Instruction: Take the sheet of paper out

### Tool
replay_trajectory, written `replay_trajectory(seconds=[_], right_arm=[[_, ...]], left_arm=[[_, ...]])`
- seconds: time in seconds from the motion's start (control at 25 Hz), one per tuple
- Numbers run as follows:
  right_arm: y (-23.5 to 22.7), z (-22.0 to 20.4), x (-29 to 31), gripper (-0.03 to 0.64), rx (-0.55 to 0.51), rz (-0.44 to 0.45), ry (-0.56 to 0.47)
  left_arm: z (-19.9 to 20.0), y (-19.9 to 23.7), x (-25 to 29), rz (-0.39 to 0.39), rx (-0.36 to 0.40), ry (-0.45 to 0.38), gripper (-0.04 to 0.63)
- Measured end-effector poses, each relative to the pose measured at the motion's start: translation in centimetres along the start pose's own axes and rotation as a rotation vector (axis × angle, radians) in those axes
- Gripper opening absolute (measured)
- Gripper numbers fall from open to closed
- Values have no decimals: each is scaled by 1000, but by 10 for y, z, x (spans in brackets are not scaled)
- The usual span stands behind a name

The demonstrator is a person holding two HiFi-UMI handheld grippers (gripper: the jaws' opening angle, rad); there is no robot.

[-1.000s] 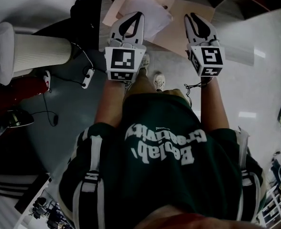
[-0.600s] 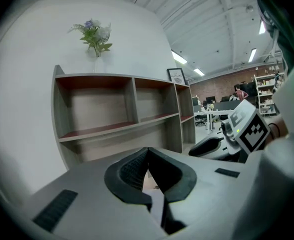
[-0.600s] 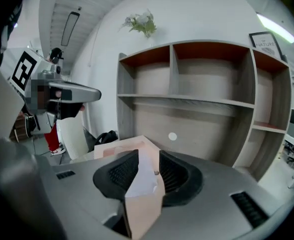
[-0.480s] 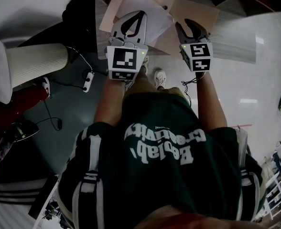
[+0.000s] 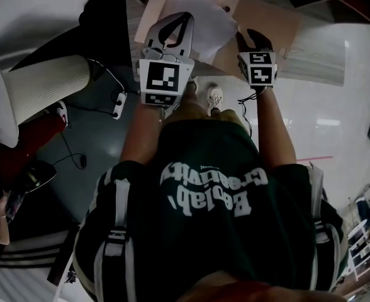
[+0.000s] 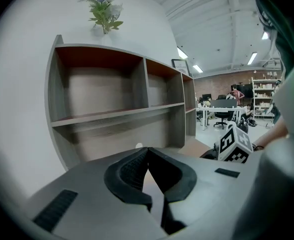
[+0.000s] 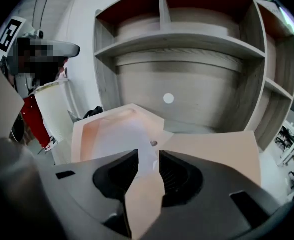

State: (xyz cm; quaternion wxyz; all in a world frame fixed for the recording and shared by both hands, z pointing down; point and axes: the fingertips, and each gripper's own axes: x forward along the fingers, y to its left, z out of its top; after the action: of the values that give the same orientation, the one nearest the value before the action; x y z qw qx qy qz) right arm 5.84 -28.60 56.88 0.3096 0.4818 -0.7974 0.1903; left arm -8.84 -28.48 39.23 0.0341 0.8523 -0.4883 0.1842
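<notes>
A white sheet of paper [image 5: 197, 14] [image 7: 124, 134] lies on an open tan folder [image 5: 260, 21] [image 7: 214, 156] on the bottom board of a wooden shelf unit [image 7: 187, 39]. A small round fastener [image 7: 153, 143] sits at the sheet's right edge. My right gripper [image 5: 253, 39] [image 7: 148, 156] hangs low over the folder, just right of the sheet. Its jaws are open and nothing is between them. My left gripper [image 5: 184, 19] [image 6: 147, 151] is held higher over the sheet's near edge, tips together and shut. No paper shows between its jaws. The right gripper's marker cube [image 6: 235, 144] shows at the left gripper view's right.
A white ribbed cylinder [image 5: 46, 87] and a red object [image 5: 21, 146] stand on the floor to the left, with cables [image 5: 116, 102] beside them. The person's shoes [image 5: 214, 97] stand just before the shelf's grey board [image 5: 314, 68]. Far desks and chairs [image 6: 227, 109] fill the room's right.
My right gripper has sunk toward the folder, tipped further down, and its jaws have opened. My left gripper has drifted slightly lower over the sheet and stays shut.
</notes>
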Motion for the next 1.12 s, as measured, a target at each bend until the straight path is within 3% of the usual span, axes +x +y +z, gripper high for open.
replay_trajectory(seconds=[0.64,0.92,1.12], right_arm=[[-18,-67,57,147,84,-20,200],[-22,-69,59,147,116,-27,204],[-30,-54,63,147,26,-53,180]], left_arm=[[-28,28,14,-8,-23,67,18],[-35,26,16,-25,-38,87,19],[-33,24,20,-32,-42,88,20]])
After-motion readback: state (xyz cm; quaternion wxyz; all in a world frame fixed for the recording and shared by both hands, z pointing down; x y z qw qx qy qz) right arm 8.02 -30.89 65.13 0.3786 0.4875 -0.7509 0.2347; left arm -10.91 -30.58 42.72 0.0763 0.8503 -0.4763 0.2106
